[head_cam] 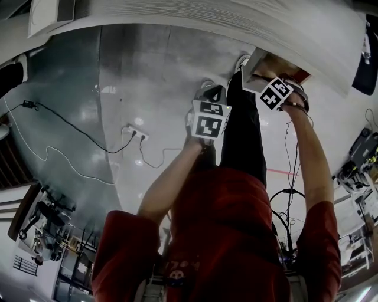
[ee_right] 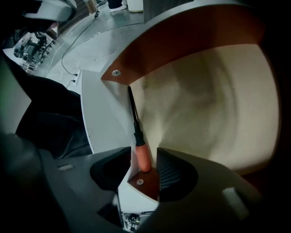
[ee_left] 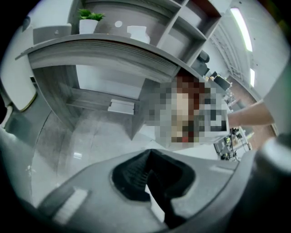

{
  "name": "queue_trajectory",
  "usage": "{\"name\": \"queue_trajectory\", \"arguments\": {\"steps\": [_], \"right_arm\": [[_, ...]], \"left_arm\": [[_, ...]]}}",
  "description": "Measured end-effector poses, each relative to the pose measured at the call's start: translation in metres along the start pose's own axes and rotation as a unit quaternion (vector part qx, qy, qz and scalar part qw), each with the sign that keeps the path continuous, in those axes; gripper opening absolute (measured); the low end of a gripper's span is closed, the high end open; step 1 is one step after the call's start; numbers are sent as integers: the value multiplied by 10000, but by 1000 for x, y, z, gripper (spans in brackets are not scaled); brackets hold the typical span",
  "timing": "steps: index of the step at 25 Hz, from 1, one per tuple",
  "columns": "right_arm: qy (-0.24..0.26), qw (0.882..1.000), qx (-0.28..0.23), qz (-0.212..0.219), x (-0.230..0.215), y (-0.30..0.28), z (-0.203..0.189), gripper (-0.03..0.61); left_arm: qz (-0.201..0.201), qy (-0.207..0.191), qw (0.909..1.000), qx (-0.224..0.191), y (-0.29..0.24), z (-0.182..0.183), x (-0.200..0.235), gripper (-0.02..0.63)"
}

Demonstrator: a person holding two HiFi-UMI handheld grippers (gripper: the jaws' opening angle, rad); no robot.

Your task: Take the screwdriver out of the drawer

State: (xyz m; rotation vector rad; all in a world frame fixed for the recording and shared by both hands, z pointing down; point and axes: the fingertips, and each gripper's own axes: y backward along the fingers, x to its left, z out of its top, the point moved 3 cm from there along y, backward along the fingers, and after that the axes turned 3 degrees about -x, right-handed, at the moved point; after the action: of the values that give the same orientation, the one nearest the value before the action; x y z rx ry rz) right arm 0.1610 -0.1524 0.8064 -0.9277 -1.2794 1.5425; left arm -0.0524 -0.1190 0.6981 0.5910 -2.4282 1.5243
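Observation:
A screwdriver (ee_right: 142,157) with an orange handle and a black shaft lies along the left wall of the open drawer (ee_right: 204,104). My right gripper (ee_right: 144,155) points steeply down over the drawer's near corner. Its jaws are open, one on each side of the orange handle, with a narrow gap left at the right pad. In the head view the right gripper (head_cam: 269,82) reaches into the drawer (head_cam: 255,63) under the desk. My left gripper (head_cam: 211,97) hangs over the floor left of it. The left gripper (ee_left: 148,154) is shut with nothing in it.
The desk top (head_cam: 207,17) overhangs the drawer. A power strip (head_cam: 136,133) and cables lie on the grey floor. The person's dark trouser leg (head_cam: 242,135) stands between both arms. Equipment (head_cam: 360,159) crowds the right side. A shelf with a plant (ee_left: 88,18) rises beyond.

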Motion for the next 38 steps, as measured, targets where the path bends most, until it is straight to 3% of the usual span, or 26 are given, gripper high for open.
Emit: {"name": "queue_trajectory", "arguments": {"steps": [3,7,22,38], "right_arm": [[231,9996,120,-62,-1,-2,4,163],[517,9981,333,36,3,-10,6,91],[740,9941,422,665,-3,-15,10,83],[1044,9933,272,407,6,-6,4,71]], "left_arm": [[22,12,10000,10,-1,2,1,0],[17,8,10000,32,-1,0,0,0],[45,0,10000,79,-7,2,1,0],[35,-56,10000,28,-2,11,-1,0]]}}
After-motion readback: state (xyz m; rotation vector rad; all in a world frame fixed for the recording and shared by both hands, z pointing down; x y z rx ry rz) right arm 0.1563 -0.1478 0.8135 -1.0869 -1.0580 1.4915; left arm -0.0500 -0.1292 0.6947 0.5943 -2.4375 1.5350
